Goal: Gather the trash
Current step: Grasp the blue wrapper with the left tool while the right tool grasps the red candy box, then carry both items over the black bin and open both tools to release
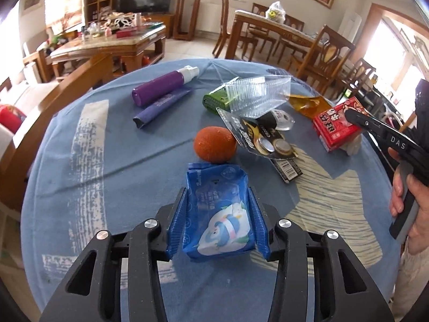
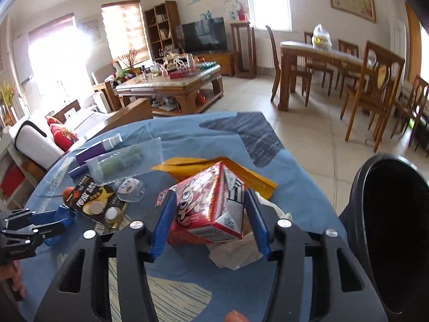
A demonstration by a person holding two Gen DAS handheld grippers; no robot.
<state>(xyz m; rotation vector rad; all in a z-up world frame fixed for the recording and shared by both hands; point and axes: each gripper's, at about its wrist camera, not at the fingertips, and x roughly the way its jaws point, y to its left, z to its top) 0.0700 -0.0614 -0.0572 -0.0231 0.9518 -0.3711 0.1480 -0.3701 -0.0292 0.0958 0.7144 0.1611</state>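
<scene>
My left gripper (image 1: pixel 217 209) is shut on a blue wet-wipe pack (image 1: pixel 217 209) near the front of the blue-clothed round table (image 1: pixel 80 182). My right gripper (image 2: pixel 209 214) is shut on a red drink carton (image 2: pixel 211 206), held tilted above a crumpled white tissue (image 2: pixel 236 255); the carton also shows in the left wrist view (image 1: pixel 335 126). A black trash bin (image 2: pixel 394 236) stands open just right of the table. In the right wrist view the left gripper (image 2: pixel 48 228) shows at far left with the blue pack (image 2: pixel 64 216).
On the table lie an orange (image 1: pixel 214 146), a battery blister card (image 1: pixel 262 139), a clear plastic box (image 1: pixel 257 94) over a green pack (image 1: pixel 214 100), a purple spray bottle (image 1: pixel 163 87), a purple tube (image 1: pixel 161 106) and a yellow wrapper (image 1: pixel 308 104). Dining chairs (image 2: pixel 372 91) stand behind.
</scene>
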